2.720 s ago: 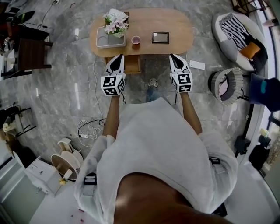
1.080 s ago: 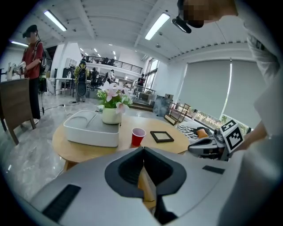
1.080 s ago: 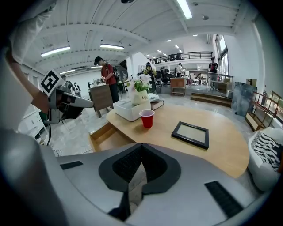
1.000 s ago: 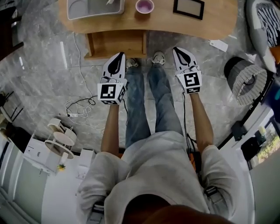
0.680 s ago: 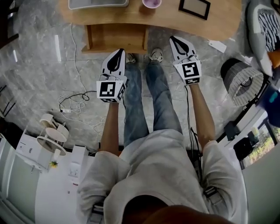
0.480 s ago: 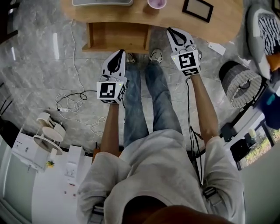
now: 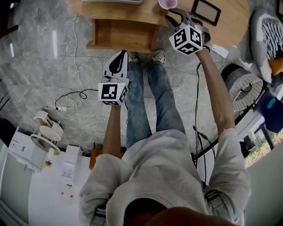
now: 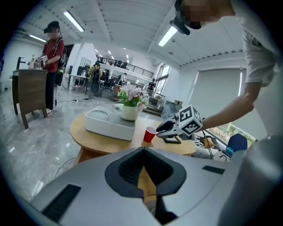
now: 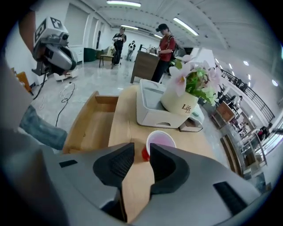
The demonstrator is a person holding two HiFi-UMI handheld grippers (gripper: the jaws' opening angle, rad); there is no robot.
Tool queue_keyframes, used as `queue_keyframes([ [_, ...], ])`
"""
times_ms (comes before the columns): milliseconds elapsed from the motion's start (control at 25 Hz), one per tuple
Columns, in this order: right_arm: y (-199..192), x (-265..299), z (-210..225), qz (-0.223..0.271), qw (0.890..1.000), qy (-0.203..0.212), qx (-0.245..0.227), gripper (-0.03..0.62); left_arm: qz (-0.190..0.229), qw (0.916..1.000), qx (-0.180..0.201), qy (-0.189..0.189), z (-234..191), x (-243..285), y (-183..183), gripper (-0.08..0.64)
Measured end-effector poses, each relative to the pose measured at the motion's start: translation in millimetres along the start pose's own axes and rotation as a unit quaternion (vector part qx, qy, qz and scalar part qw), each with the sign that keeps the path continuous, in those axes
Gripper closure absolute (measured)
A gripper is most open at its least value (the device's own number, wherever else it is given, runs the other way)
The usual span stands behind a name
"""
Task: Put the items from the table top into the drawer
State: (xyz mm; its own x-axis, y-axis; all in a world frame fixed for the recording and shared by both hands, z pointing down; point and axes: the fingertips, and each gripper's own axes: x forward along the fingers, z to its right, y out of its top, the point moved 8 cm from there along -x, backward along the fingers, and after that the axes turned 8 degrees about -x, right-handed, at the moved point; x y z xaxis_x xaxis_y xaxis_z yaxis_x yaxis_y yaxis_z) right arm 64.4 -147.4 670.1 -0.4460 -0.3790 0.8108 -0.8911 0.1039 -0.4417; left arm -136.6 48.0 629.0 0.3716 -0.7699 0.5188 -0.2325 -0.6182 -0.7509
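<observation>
Red cup [image 9: 159, 143]: stands upright on the wooden table [image 9: 126, 119], lower centre of the right gripper view; at the top edge of the head view, right of centre.
Right gripper [image 9: 141, 152]: jaws partly apart, having just been opening. The cup shows through the gap, just beyond the tips. No pad touches it and nothing is held.
Drawer [image 9: 90, 128]: pulled open, left of the cup in the right gripper view. The part of its wooden floor that shows is bare.
Other items on the table: a white tray [image 9: 152, 108] and a flower pot [image 9: 181, 103] sit behind the cup, upper centre of that view. A dark picture frame [image 7: 205, 12] lies at the top right of the head view.
Left gripper [image 8: 142, 150]: jaw tips pressed together with nothing between them. It hangs over the floor at centre left of the head view, well apart from the table.
Progress: the task looks barely begun. The drawer is open, but every item seen is still on the table top.
Left to do: grasp the cup first, it seems, then move all the items into the drawer.
</observation>
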Motion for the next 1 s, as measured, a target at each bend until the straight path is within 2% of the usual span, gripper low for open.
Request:
queue_keyframes([
  [200, 6.2, 19.8, 6.6, -0.036, 0.998, 0.009, -0.059, 0.465, 0.005, 1.0000, -0.005, 0.005, -8.1, -2.7, 2.4, 0.543],
  [480, 11.8, 38.4, 5.7, -0.061, 0.993, 0.022, -0.094, 0.509, 0.005, 0.9999, -0.011, 0.012, -20.0, -8.8, -0.3, 0.543],
  [560, 12.6, 39.9, 5.8, -0.067, 0.993, 0.020, -0.094, 0.547, 0.005, 0.9998, -0.012, 0.015, -22.8, -11.2, -0.3, 0.543],
  [760, 17.8, 33.5, 9.0, -0.059, 0.995, 0.001, -0.081, 0.554, 0.010, 0.9998, -0.012, 0.015, -25.4, -13.3, 2.4, 0.543],
  [1000, 39.3, 6.7, -6.0, 0.002, 1.000, -0.013, -0.019, 0.554, 0.013, 0.9997, -0.013, 0.013, -23.7, -13.6, 5.4, 0.543],
])
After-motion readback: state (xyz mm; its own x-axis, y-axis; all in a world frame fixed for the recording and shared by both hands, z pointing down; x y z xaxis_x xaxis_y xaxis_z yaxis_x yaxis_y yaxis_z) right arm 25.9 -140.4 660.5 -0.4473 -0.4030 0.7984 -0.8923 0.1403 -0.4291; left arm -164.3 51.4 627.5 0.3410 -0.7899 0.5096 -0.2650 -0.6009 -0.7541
